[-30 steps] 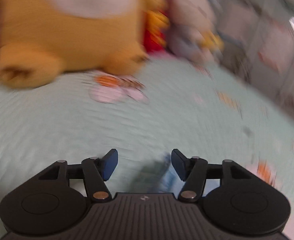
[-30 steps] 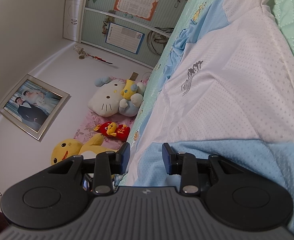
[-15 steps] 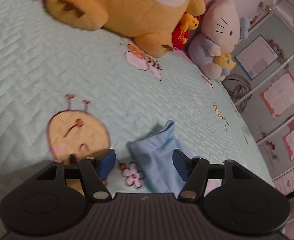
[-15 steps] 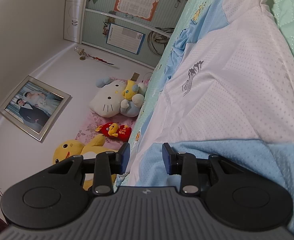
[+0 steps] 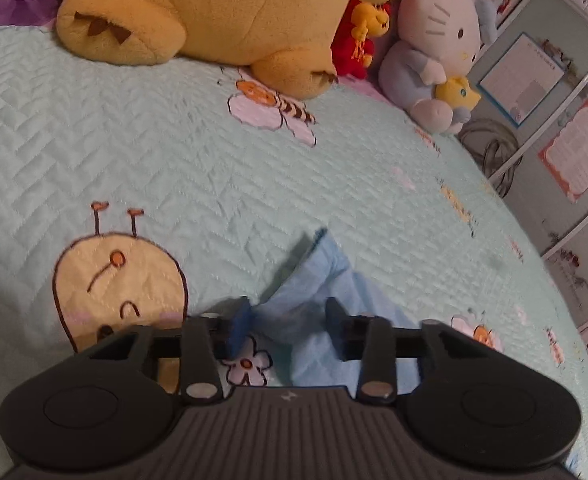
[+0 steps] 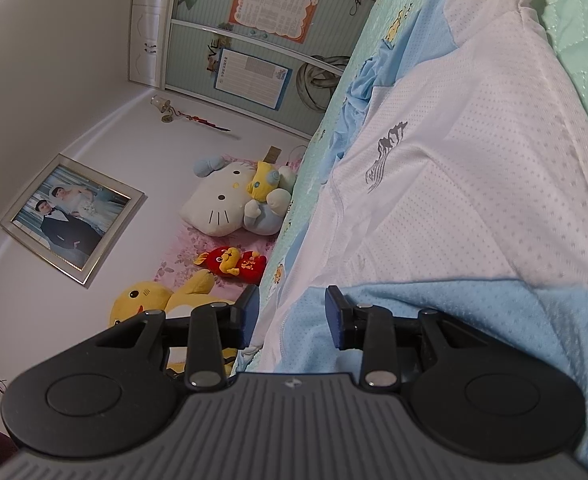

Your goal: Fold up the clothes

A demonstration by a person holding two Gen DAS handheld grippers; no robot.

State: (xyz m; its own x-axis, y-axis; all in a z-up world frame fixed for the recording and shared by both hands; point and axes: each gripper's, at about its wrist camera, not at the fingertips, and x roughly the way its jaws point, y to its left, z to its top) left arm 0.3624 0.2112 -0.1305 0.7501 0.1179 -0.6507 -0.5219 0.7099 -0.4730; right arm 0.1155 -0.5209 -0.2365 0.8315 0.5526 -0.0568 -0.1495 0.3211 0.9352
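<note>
Blue mesh sleeve [image 5: 318, 280], puckered, pointed.

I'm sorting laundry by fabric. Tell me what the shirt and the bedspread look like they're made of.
Shirt: probably a thin synthetic sports knit, matte; its white and light blue panels show rows of tiny mesh dots. Bedspread: pale green quilted cloth, likely cotton or a blend, with stitched herringbone ridges and sewn-on cartoon bees.

- Right tongs [image 6: 291, 314]: jaws part-closed on the blue hem of the white-and-blue shirt [image 6: 454, 200].
- Shirt lies spread on the bed [image 6: 586, 40].
- Plush toys [image 6: 229, 204] sit at the bed's far edge.
</note>
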